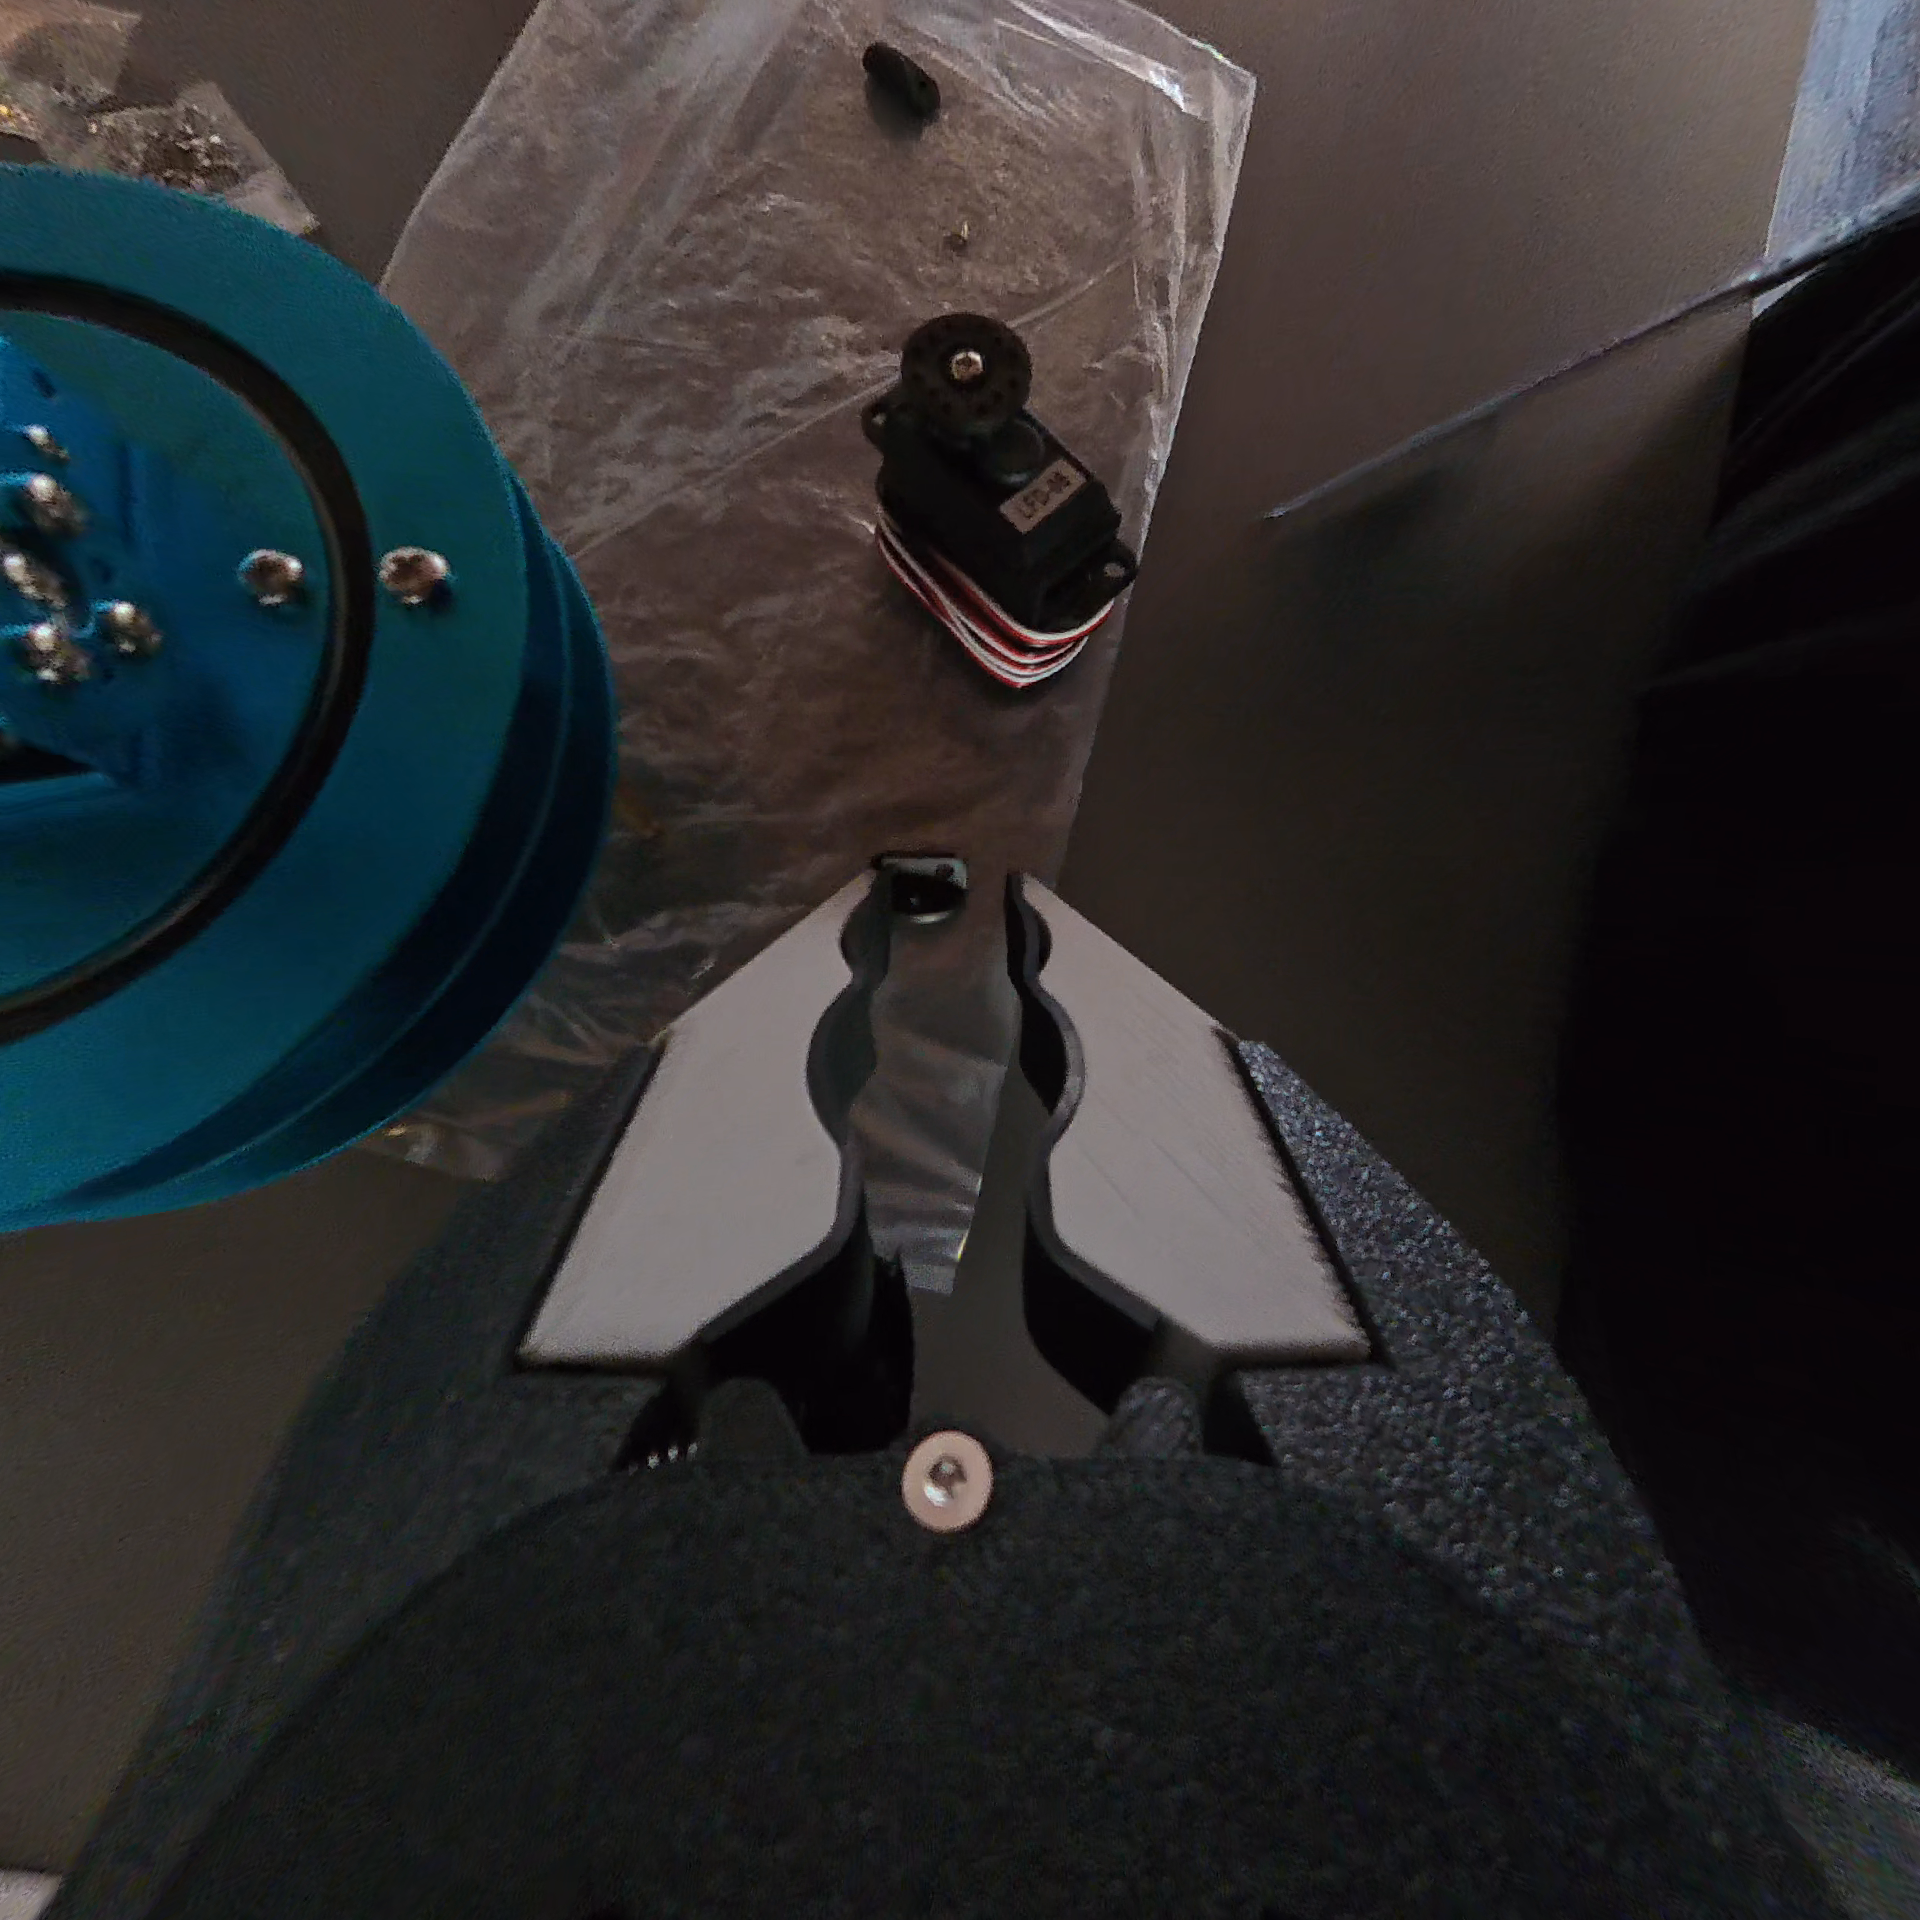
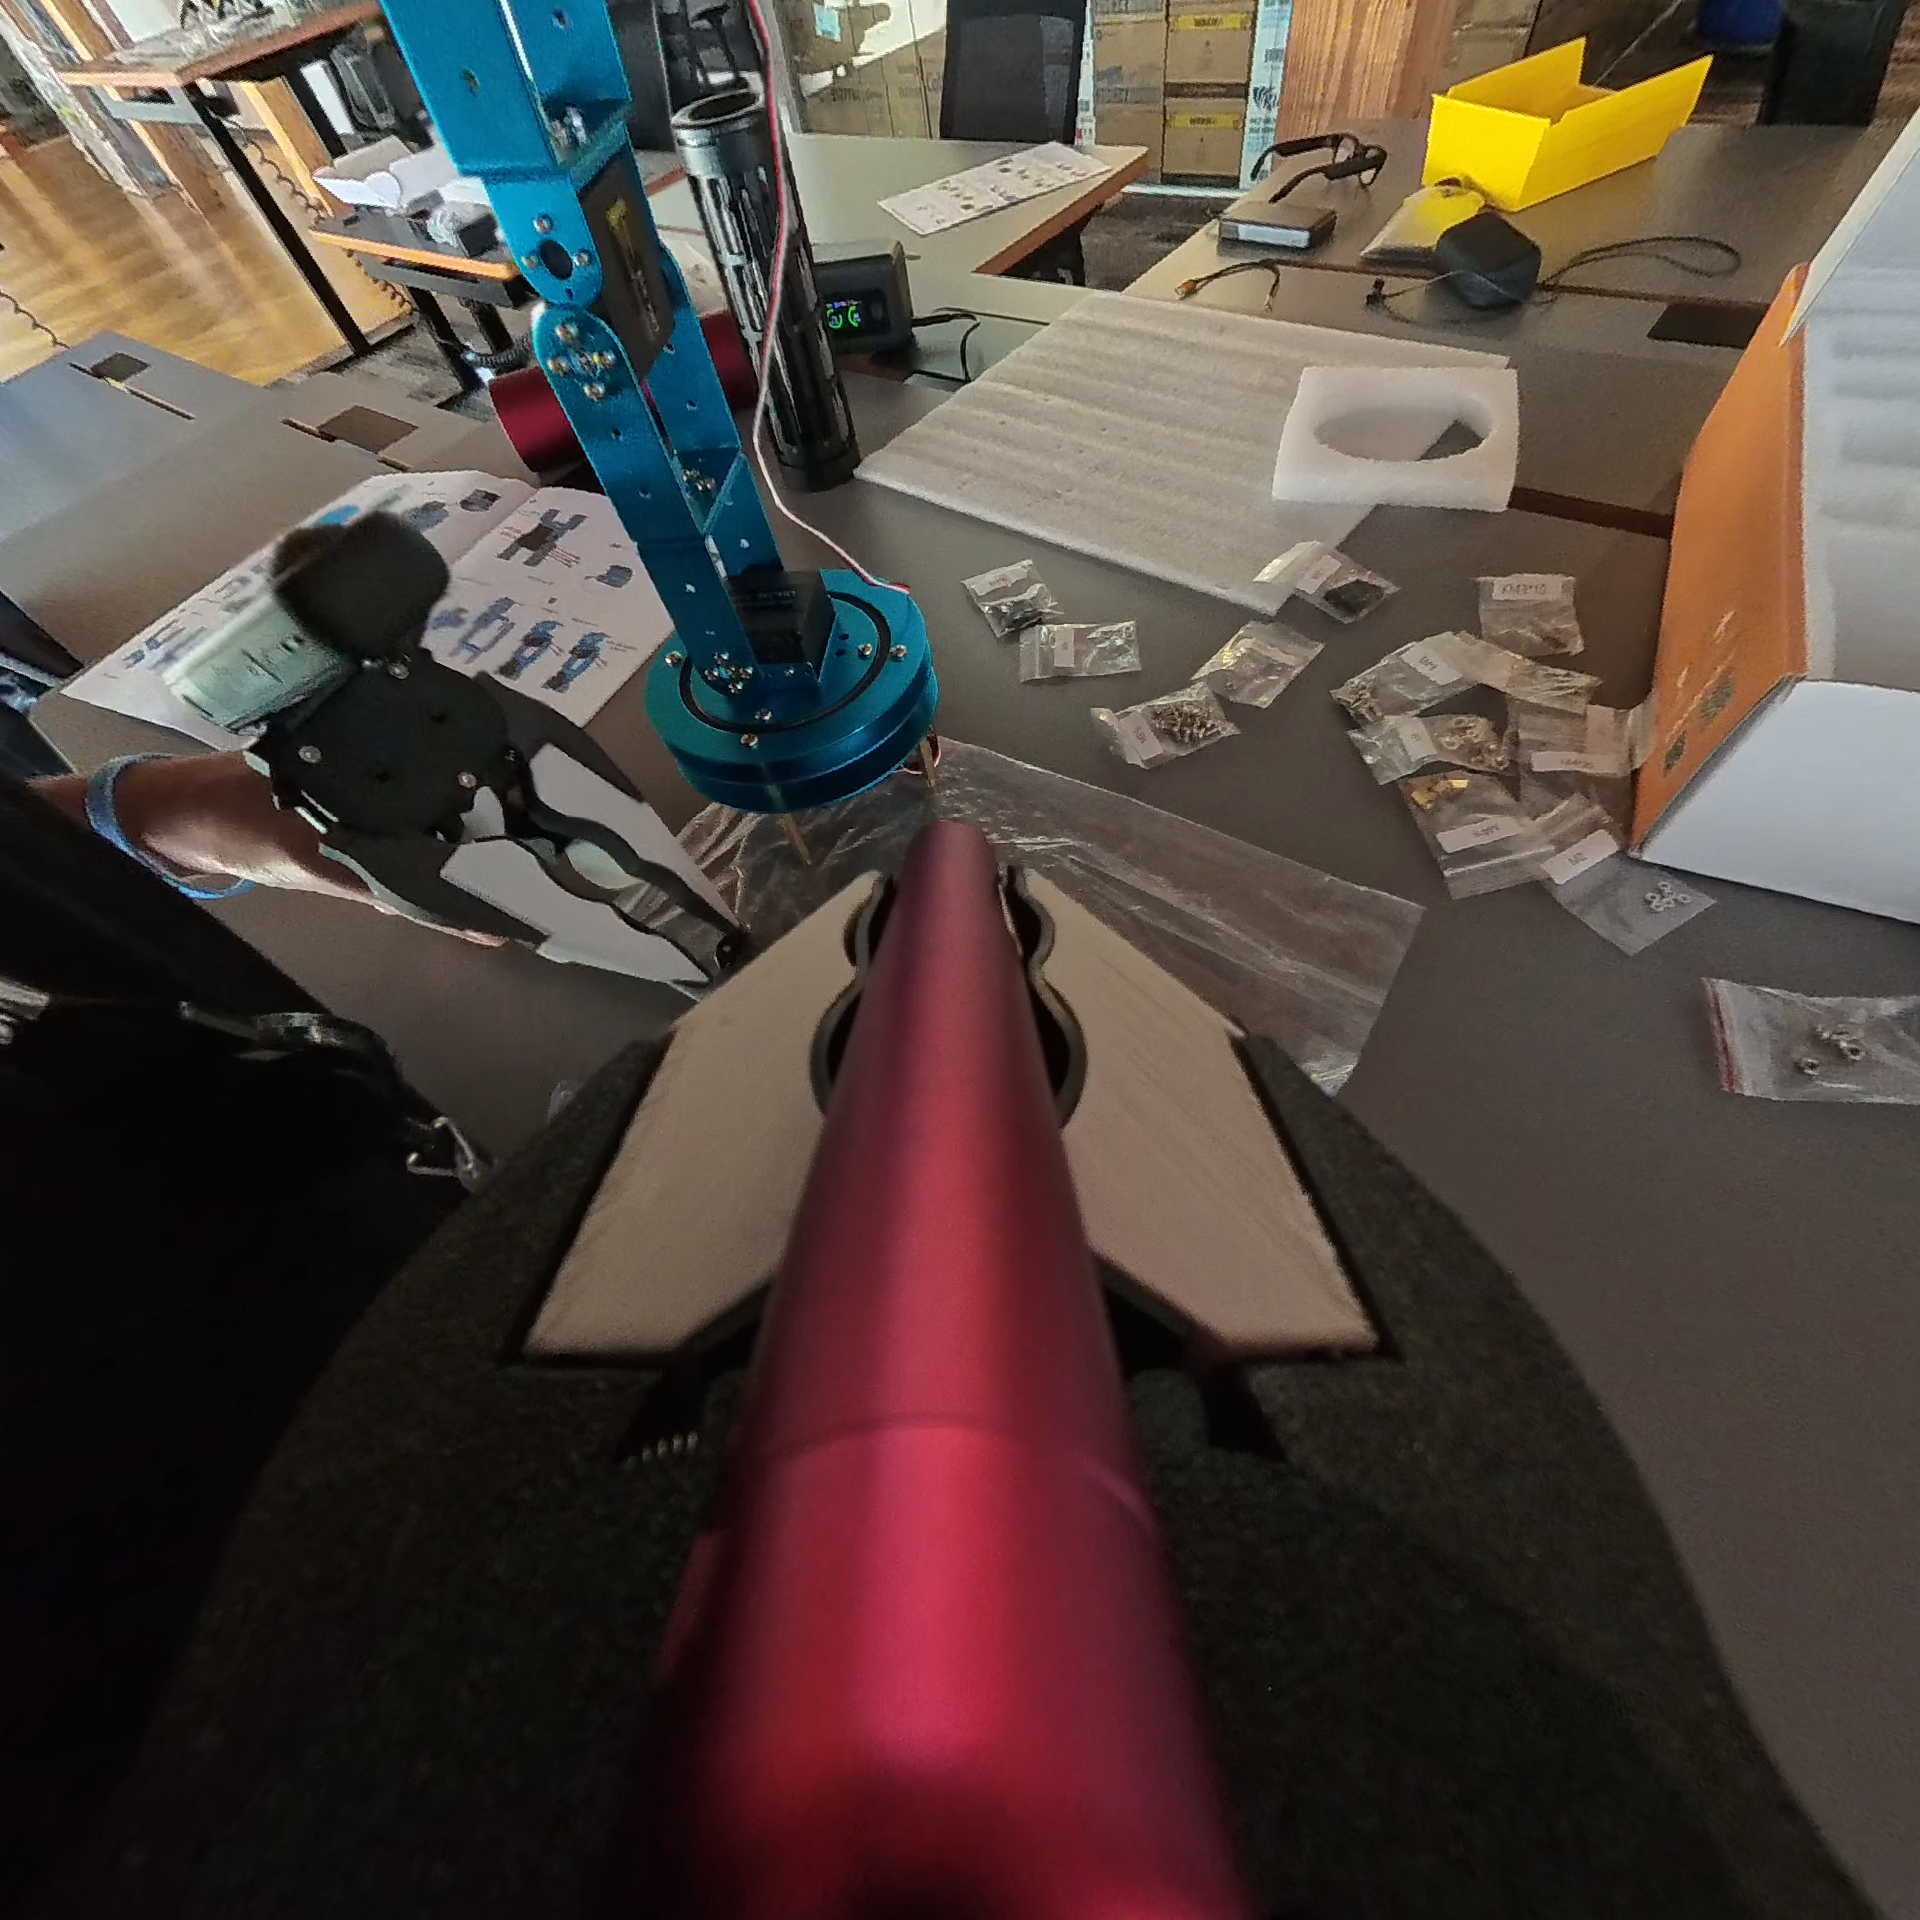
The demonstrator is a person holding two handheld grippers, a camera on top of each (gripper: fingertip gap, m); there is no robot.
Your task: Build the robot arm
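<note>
In the left wrist view my left gripper (image 1: 951,894) points down at a clear plastic bag (image 1: 727,416) on a grey table. Its jaws stand a narrow gap apart, and a small black part (image 1: 920,891) lies at the left fingertip. A black servo (image 1: 997,509) with coiled red-white wire lies on the bag just ahead. My right gripper (image 2: 951,883) is shut on a red screwdriver (image 2: 935,1247). The screwdriver points at the round base (image 2: 790,717) of a blue robot arm (image 2: 623,364). This base fills the left of the left wrist view (image 1: 312,727). The left gripper also shows in the right wrist view (image 2: 717,935).
Several small bags of screws (image 2: 1455,707) lie right of the base. A white and orange box (image 2: 1766,623) stands far right. A foam sheet (image 2: 1143,436), a black cylinder (image 2: 769,291) and an open manual (image 2: 520,603) lie behind. A person's forearm (image 2: 208,821) is at left. The grippers' ends are close to 20 centimeters from one another.
</note>
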